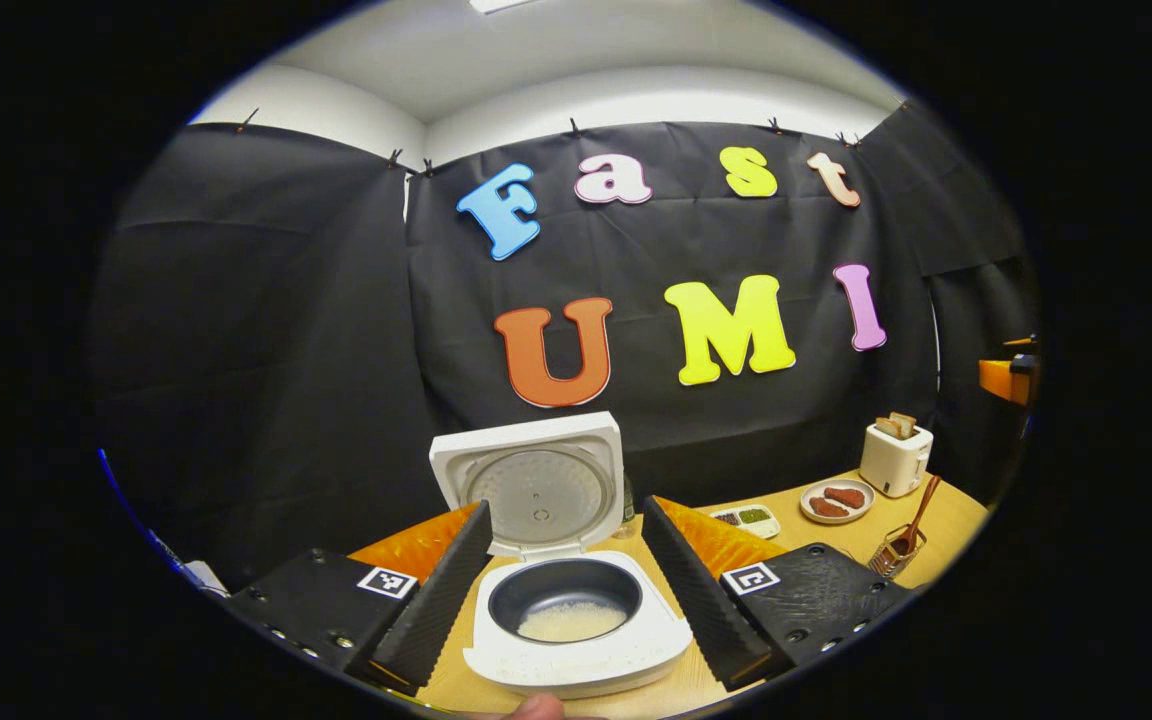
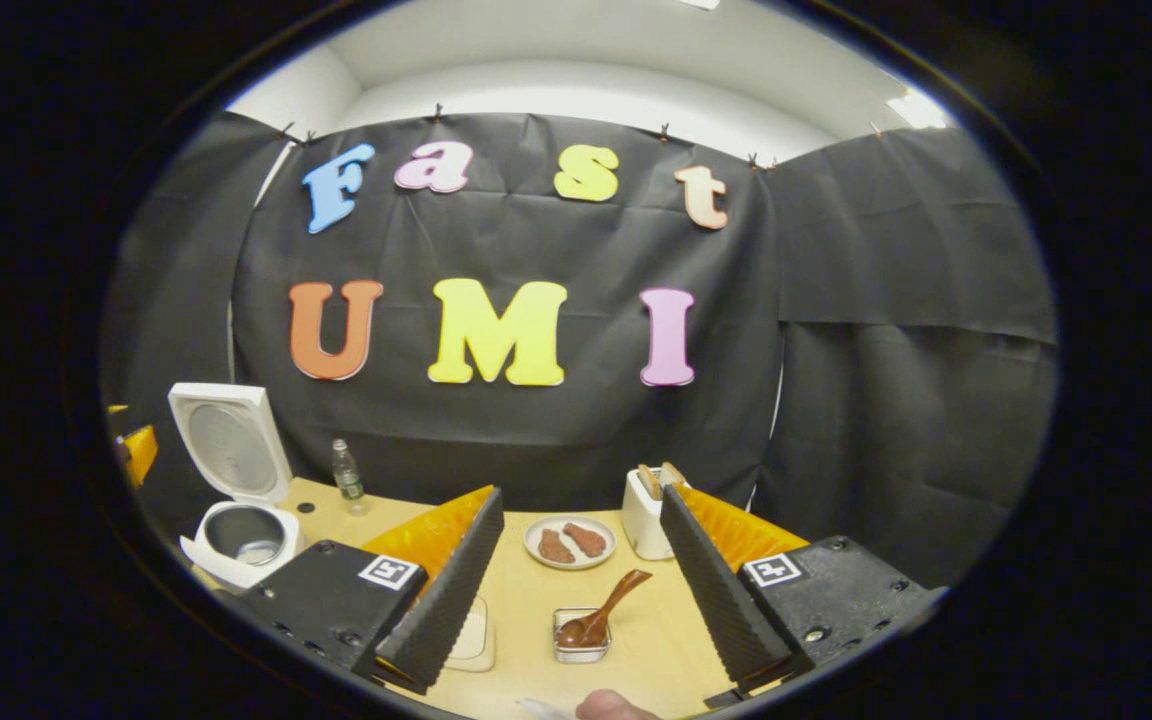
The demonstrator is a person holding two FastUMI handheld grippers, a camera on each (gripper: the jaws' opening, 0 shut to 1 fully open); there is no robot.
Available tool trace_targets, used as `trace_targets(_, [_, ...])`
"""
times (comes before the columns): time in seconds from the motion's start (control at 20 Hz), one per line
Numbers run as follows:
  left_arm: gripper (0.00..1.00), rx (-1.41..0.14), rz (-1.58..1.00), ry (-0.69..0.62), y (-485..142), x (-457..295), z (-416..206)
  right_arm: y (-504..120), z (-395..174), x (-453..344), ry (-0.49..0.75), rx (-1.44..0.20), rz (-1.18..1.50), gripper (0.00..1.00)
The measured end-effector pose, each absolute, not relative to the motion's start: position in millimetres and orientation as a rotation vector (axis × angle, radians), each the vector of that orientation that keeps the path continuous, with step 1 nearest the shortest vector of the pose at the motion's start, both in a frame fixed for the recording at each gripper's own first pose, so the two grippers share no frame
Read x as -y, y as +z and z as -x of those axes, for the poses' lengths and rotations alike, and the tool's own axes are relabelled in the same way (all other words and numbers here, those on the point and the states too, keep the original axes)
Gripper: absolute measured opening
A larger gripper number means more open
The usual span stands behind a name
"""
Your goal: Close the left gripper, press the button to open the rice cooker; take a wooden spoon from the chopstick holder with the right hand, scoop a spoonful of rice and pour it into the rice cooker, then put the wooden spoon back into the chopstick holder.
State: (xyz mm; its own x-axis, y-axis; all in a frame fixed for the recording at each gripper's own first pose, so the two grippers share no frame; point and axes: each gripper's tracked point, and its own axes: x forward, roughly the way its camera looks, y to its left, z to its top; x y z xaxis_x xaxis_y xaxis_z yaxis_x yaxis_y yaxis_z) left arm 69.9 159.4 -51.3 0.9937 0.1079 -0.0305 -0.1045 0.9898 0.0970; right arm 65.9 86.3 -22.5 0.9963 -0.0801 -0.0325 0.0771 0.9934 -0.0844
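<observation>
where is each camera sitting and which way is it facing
Left gripper view: rides the open left gripper, facing the open white rice cooker between its fingers; a fingertip shows at the bottom.
Right gripper view: rides the open right gripper, facing the brown wooden spoon in its holder.
Shared: the rice cooker, the white toaster, the round plate.

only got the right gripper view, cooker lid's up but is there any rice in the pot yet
Observer: Yes. The left gripper view shows a pale layer of rice across the bottom of the rice cooker pot.
Operator: where's the left gripper
Observer: The left gripper faces the cooker, jaws apart, one on each side of the open pot.
Operator: that tray behind my jaw, what's in it
Observer: The small tray holds a green filling and a dark one in separate compartments.
</observation>
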Motion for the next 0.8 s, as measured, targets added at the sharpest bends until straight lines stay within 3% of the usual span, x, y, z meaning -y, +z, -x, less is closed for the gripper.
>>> trace_targets(0.5, [0.95, -0.006, -0.031, 0.203, 36.7, -205.4, -178.2, -38.8, -26.4, -108.1, -0.013, -0.113, 0.102, 1.0])
trace_targets(0.8, [0.95, -0.182, 0.026, 0.272, 22.6, -248.3, -262.7, -41.5, -22.1, -114.3, 0.011, -0.14, 0.124, 1.0])
